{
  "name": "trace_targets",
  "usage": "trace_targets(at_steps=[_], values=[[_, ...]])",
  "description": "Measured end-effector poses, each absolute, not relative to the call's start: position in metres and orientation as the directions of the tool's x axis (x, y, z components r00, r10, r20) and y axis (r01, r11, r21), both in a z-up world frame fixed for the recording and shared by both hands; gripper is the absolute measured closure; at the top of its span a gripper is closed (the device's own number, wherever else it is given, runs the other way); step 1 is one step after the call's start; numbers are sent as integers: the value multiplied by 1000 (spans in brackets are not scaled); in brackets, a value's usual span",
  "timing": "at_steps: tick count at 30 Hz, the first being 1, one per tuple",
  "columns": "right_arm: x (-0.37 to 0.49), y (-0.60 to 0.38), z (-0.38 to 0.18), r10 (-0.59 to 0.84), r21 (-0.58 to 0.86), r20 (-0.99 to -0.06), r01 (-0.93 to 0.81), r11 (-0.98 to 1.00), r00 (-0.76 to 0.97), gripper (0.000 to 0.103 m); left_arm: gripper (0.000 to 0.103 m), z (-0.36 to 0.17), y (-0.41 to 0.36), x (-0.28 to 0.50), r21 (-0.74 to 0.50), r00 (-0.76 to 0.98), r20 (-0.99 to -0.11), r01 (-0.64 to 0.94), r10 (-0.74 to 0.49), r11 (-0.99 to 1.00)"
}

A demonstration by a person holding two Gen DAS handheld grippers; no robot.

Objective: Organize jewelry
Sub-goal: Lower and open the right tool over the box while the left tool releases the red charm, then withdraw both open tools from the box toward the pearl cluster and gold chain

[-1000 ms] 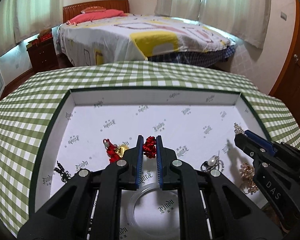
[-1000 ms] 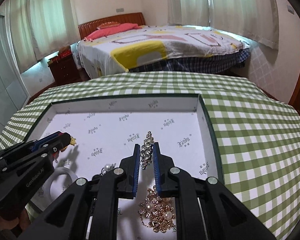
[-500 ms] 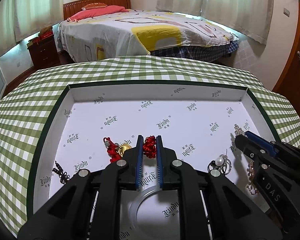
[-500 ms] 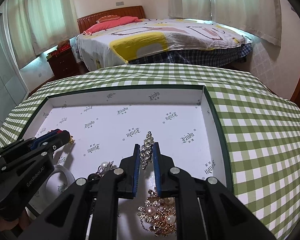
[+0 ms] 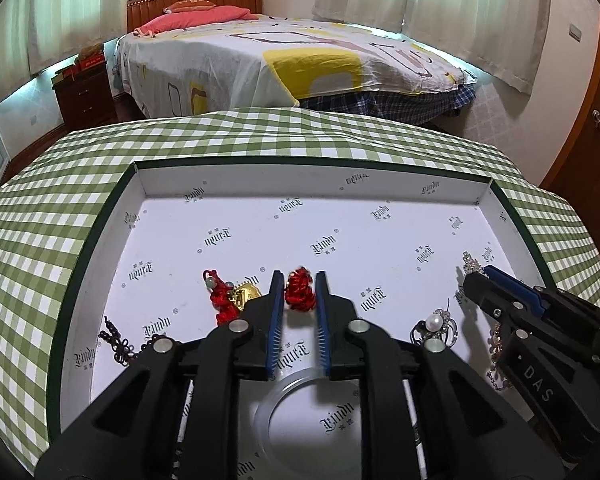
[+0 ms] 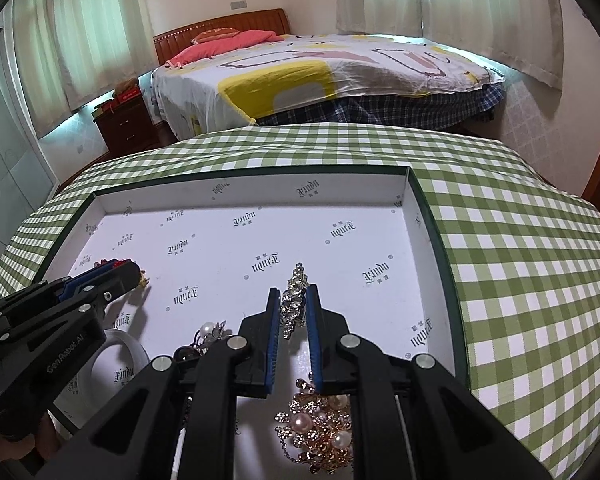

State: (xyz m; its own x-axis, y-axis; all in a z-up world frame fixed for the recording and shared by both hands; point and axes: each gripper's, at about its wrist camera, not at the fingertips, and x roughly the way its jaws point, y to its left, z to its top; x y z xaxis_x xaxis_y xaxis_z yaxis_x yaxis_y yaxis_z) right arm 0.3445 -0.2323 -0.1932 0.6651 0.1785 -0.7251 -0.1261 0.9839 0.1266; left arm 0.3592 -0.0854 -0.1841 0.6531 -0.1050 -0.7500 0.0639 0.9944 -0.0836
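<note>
Left gripper (image 5: 297, 294) jaws just eased apart — red knot (image 5: 299, 290) loose between them, mid-tray (image 5: 300, 184), far half open. Right gripper (image 6: 293, 307) clenched on crystal piece (image 6: 294, 300) — long axis pointing away, near right wall.

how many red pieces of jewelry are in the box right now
2. One red knot ornament sits between the left gripper fingers, whose jaws have just been opening. The other red piece lies left of it beside a gold charm. More may be hidden under the grippers.
</note>
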Motion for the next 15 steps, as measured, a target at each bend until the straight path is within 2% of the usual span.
trace_targets(at_steps=[2, 7, 10, 12, 15], values=[[345, -233, -193, 179, 127, -725, -126, 984, 665, 87, 71, -183, -86, 357, -79, 657, -747, 62, -100, 995], [344, -232, -193, 175, 125, -723, -122, 985, 668, 77, 63, -182, -88, 355, -88, 660, -743, 70, -112, 994], [343, -233, -192, 171, 122, -720, -120, 985, 672, 69, 54, -180, -88, 354, -87, 662, -741, 74, -114, 993], [342, -233, -192, 171, 122, -718, -120, 985, 675, 68, 50, -179, -89, 353, -85, 664, -739, 76, -113, 994], [341, -233, -191, 170, 122, -716, -119, 985, 677, 61, 44, -178, -89, 352, -86, 662, -741, 77, -116, 993]])
